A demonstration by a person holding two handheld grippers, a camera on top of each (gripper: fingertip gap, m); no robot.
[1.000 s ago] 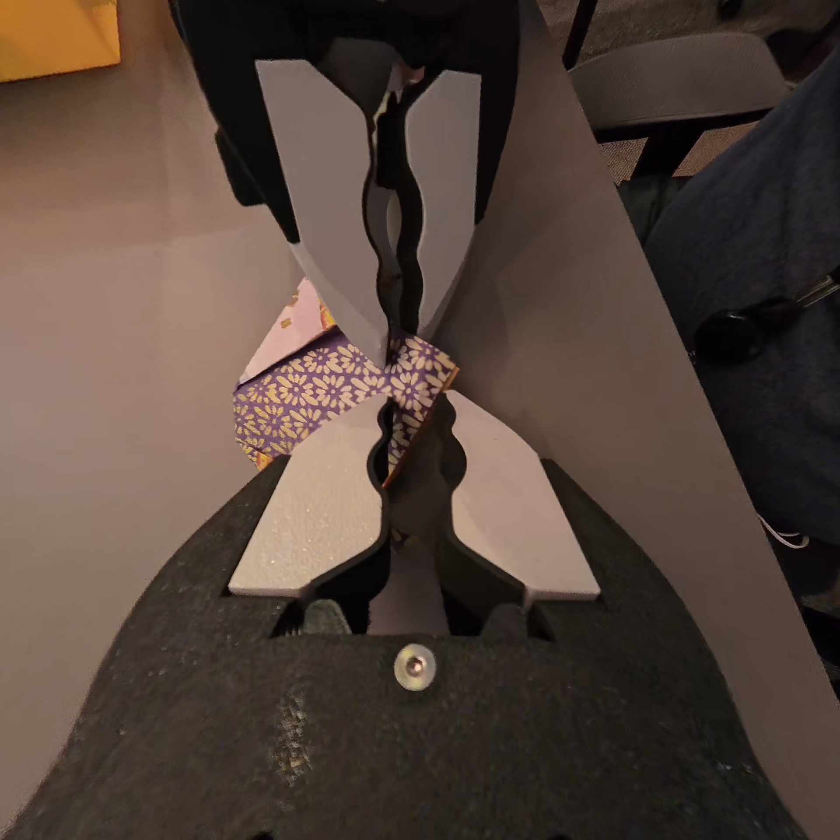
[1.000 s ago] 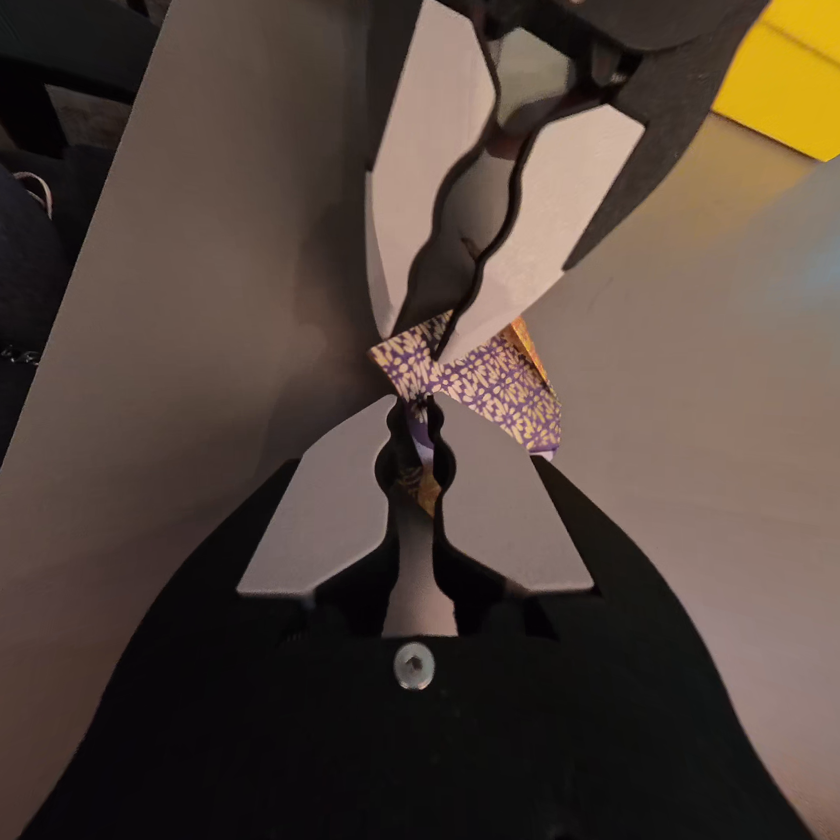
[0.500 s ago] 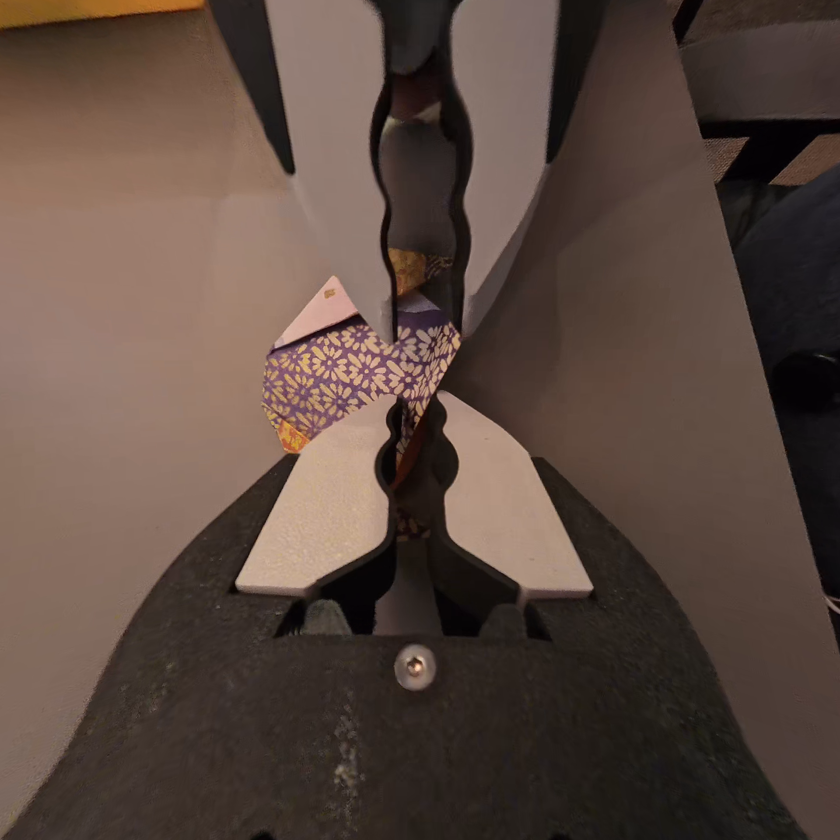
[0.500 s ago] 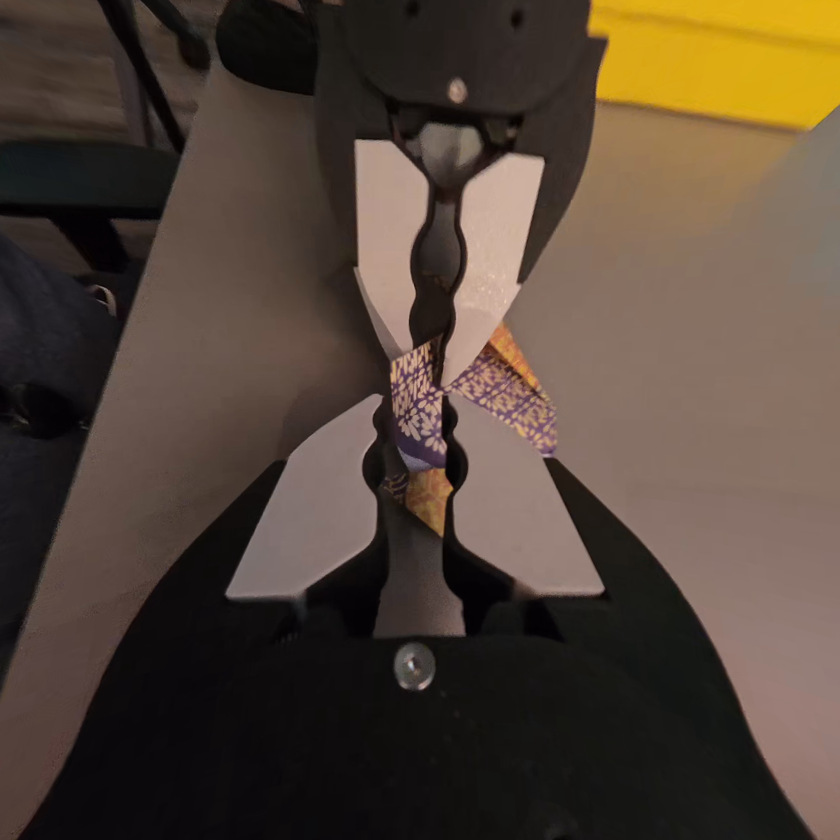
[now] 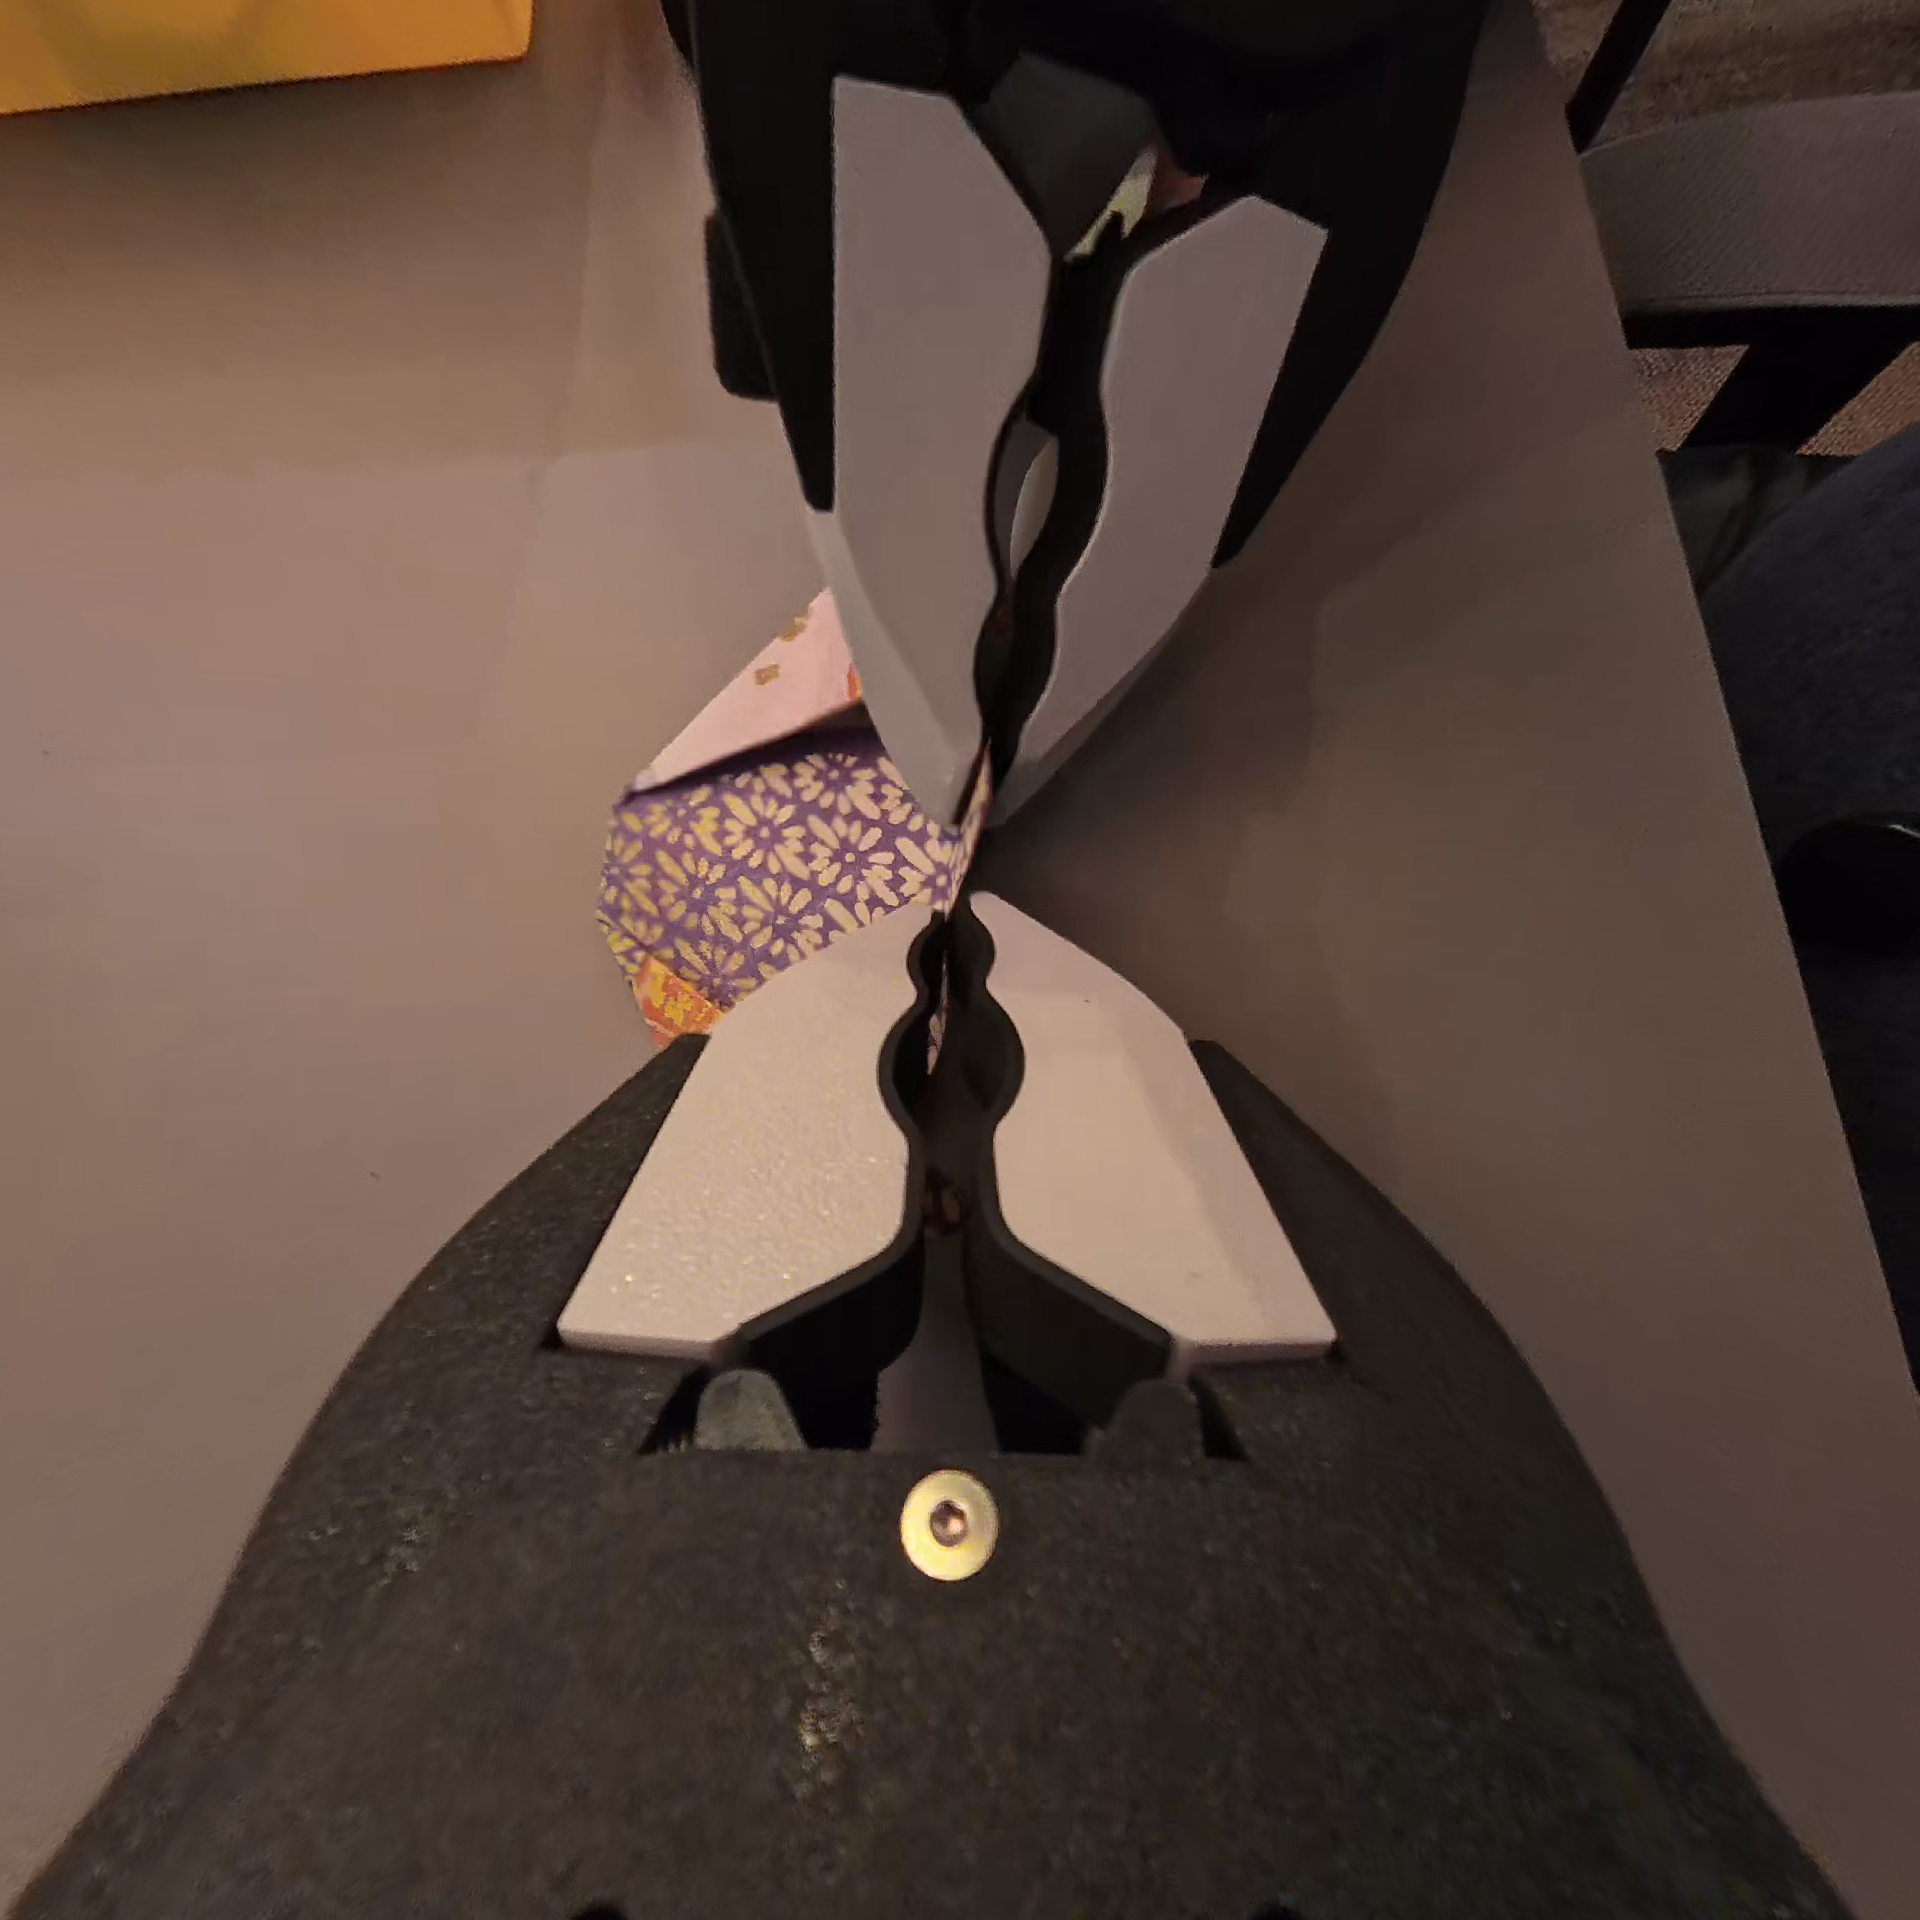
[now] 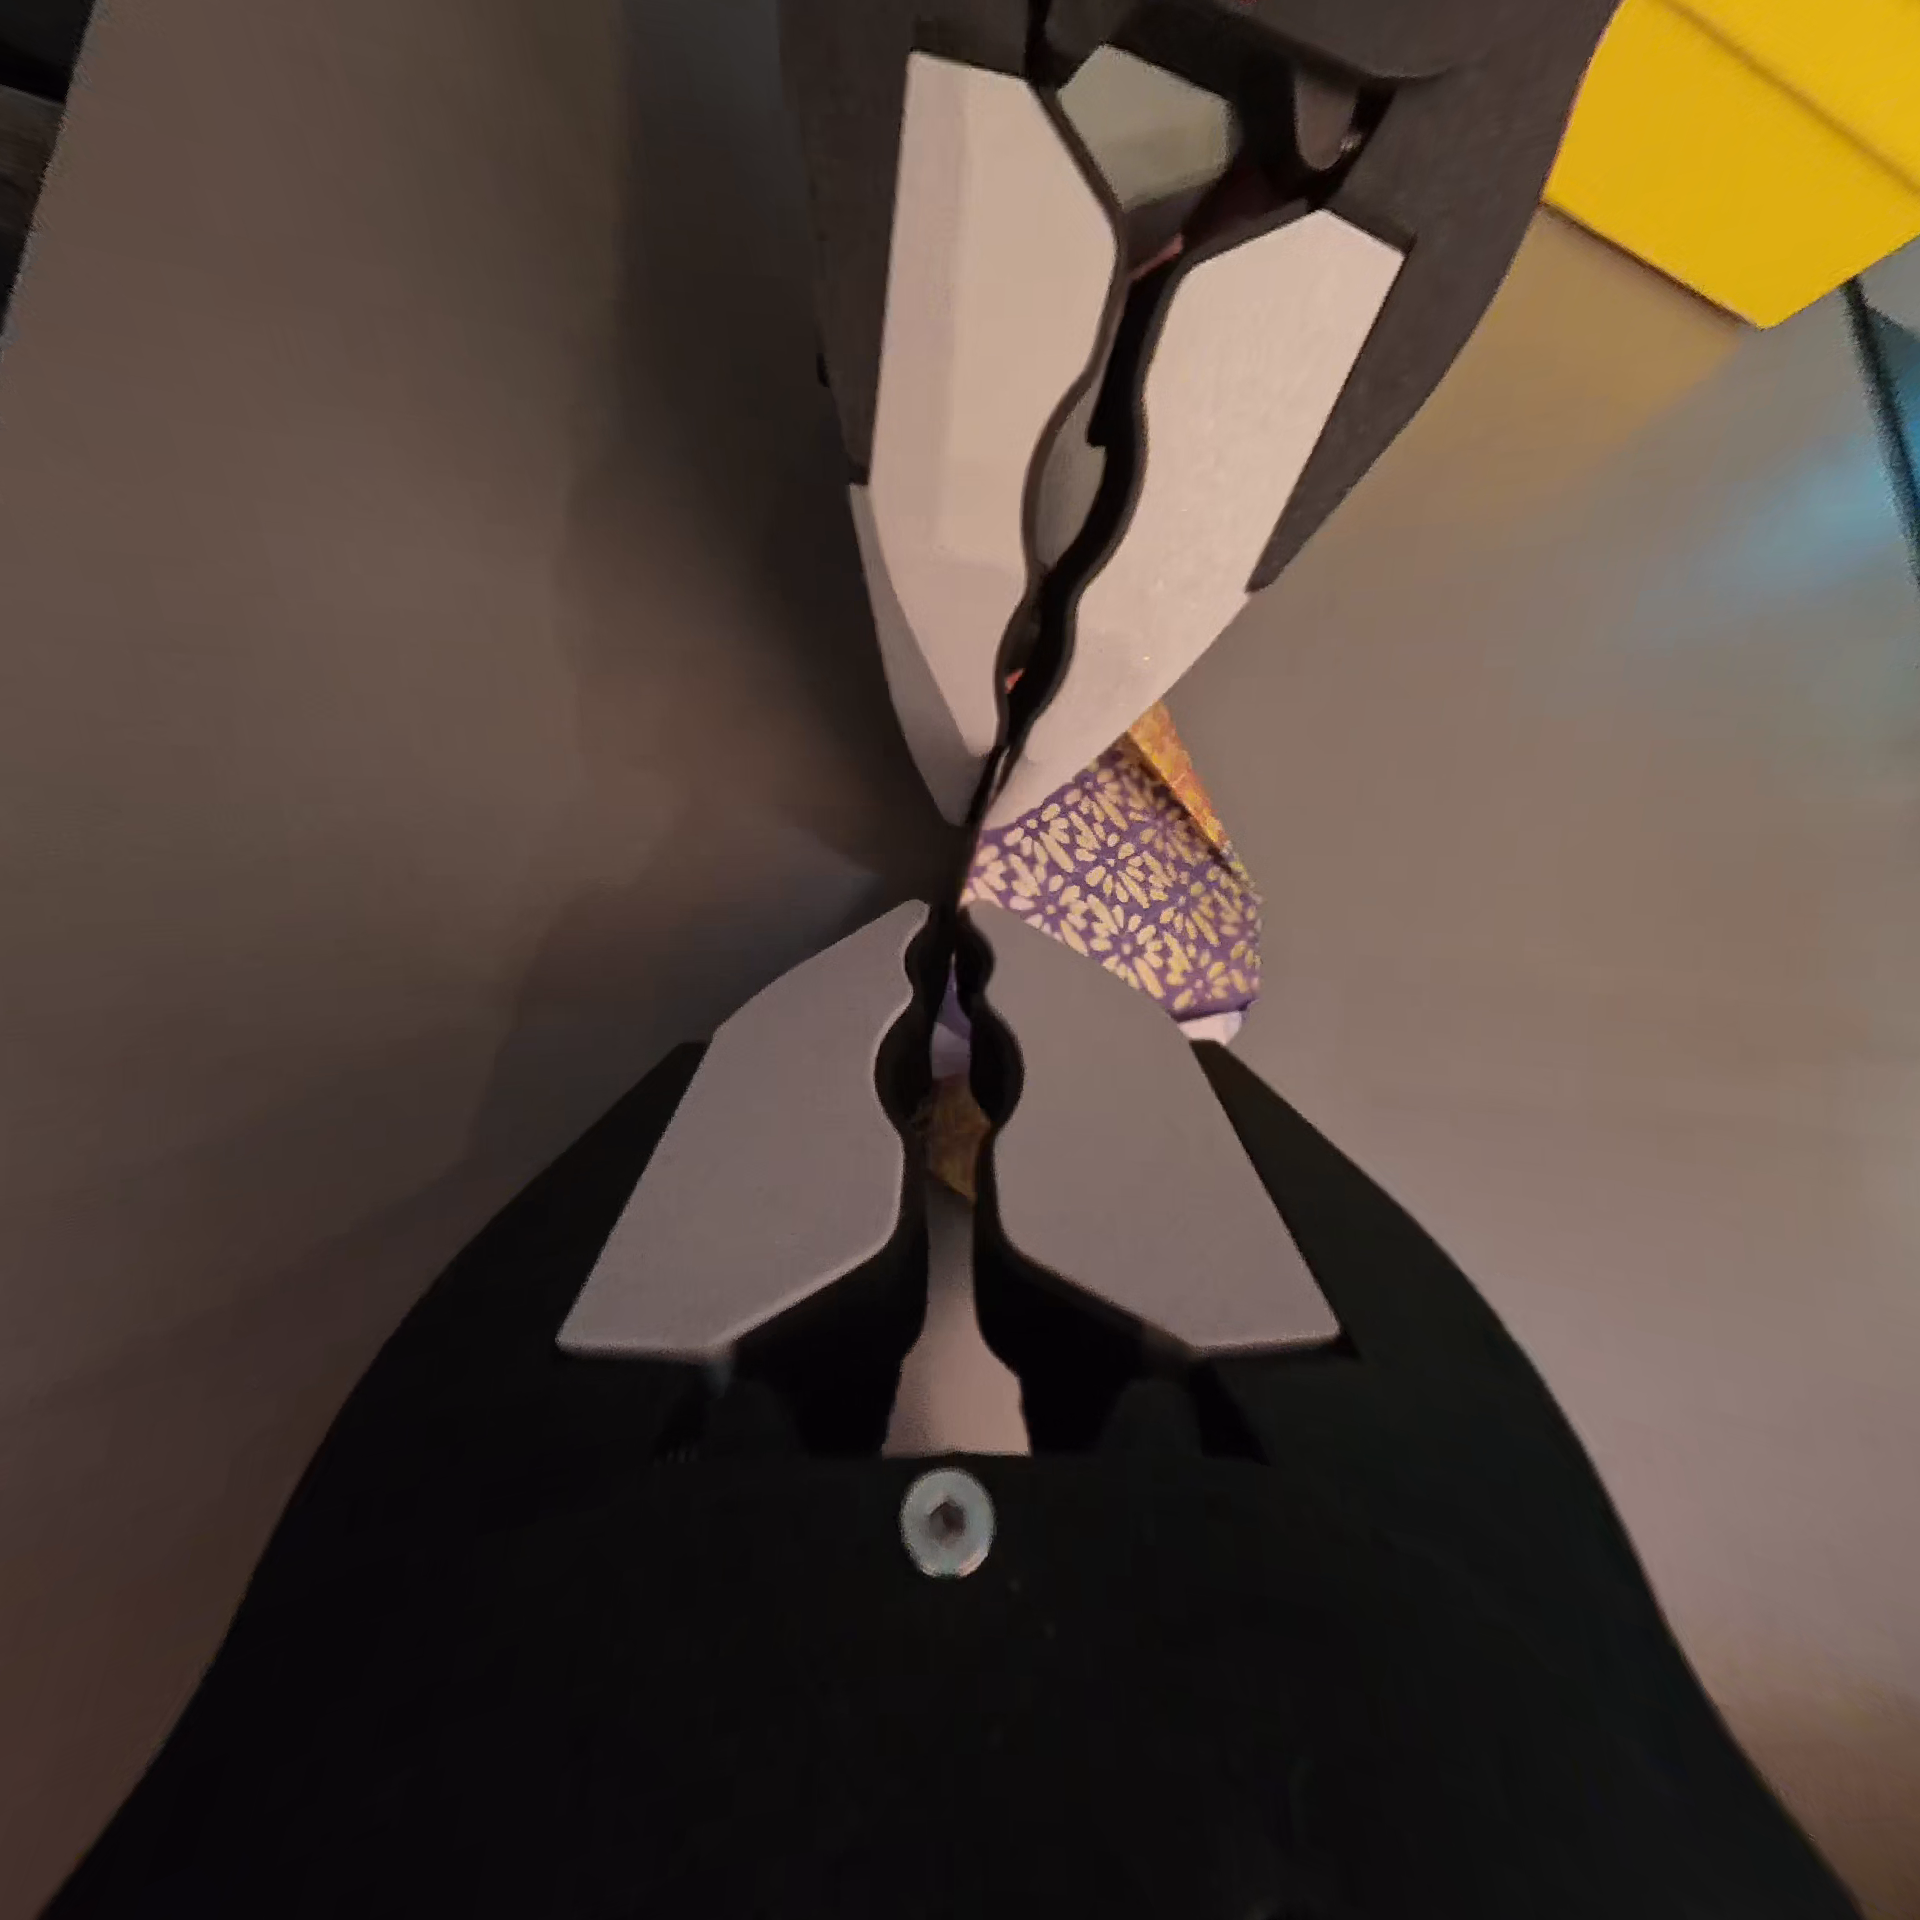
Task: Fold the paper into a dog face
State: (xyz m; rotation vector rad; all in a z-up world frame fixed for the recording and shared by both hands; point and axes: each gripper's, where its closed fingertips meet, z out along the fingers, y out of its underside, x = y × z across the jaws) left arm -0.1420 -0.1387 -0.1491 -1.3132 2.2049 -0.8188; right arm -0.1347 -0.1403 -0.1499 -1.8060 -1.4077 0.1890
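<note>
Here the folded paper (image 5: 790, 873), purple with pale flowers and orange-backed, lies on the grey table (image 5: 312, 727), pinched at one edge by the left gripper (image 5: 961, 914) and right gripper (image 6: 951, 920), tips facing, nearly touching.

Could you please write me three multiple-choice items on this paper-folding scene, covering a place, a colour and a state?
1. Where is the paper relative to the left gripper?
A. Mostly to its left
B. Mostly to its right
C. Far behind it

2. What colour is the paper's flowered face?
A. Green
B. Purple
C. Black

3. How does the right gripper stand?
A. Wide open
B. Out of view
C. Shut on the paper

Answers: 1 A, the paper spreads leftward from the tips; 2 B, purple with pale flowers; 3 C, paper sits between its closed fingers.
</note>
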